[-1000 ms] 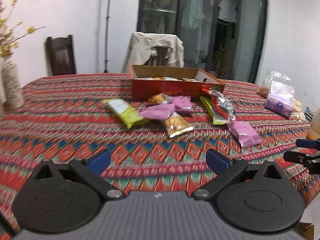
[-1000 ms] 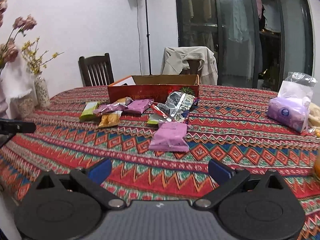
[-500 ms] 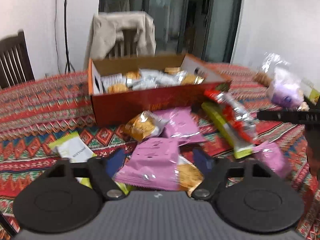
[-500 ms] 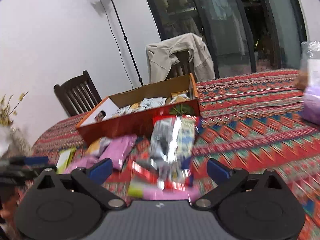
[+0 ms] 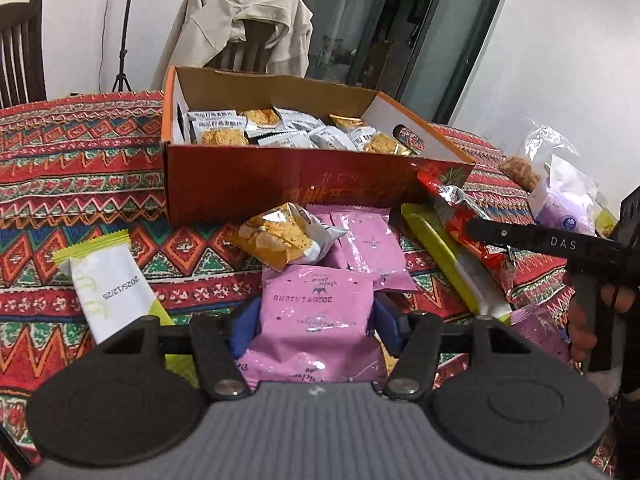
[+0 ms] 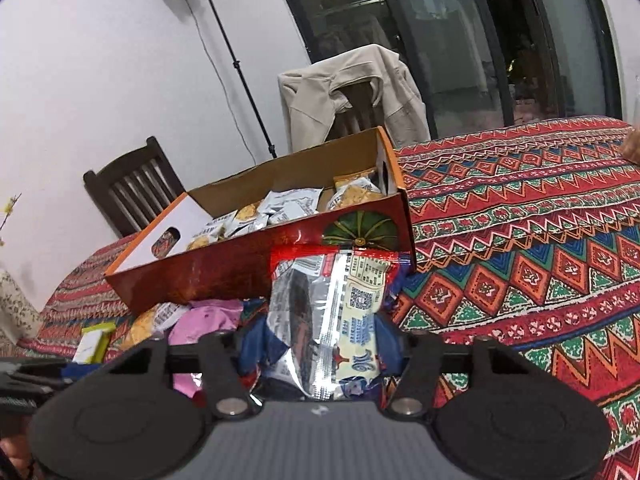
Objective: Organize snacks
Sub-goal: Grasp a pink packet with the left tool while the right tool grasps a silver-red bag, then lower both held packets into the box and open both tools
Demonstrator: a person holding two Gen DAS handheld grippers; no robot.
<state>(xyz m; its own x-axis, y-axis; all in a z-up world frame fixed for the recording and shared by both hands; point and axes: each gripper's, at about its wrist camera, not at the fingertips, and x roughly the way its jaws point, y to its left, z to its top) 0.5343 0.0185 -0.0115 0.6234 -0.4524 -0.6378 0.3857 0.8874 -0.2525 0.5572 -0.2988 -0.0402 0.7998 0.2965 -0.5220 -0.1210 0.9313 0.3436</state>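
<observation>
My left gripper [image 5: 314, 322] is shut on a pink snack packet [image 5: 314, 320] just in front of the open red cardboard box [image 5: 280, 184], which holds several small snack packs. My right gripper [image 6: 320, 344] is shut on a silver and red snack bag [image 6: 328, 312] close to the box's right front corner [image 6: 360, 236]. Loose snacks lie in front of the box: an orange cracker pack [image 5: 280, 236], another pink packet [image 5: 368, 244], a green and white bar [image 5: 108, 288], and a yellow-green bar [image 5: 452, 264].
A patterned red tablecloth [image 6: 540, 240] covers the table. A purple tissue pack in a plastic bag [image 5: 560, 196] sits at the right. Chairs [image 6: 132, 184] stand behind the table, one draped with a beige jacket [image 5: 240, 24]. A light stand [image 6: 224, 52] is by the wall.
Both grippers moved in from the table's near edge to the snack pile and went from open to shut, the left on a pink packet, the right on the silver and red bag.
</observation>
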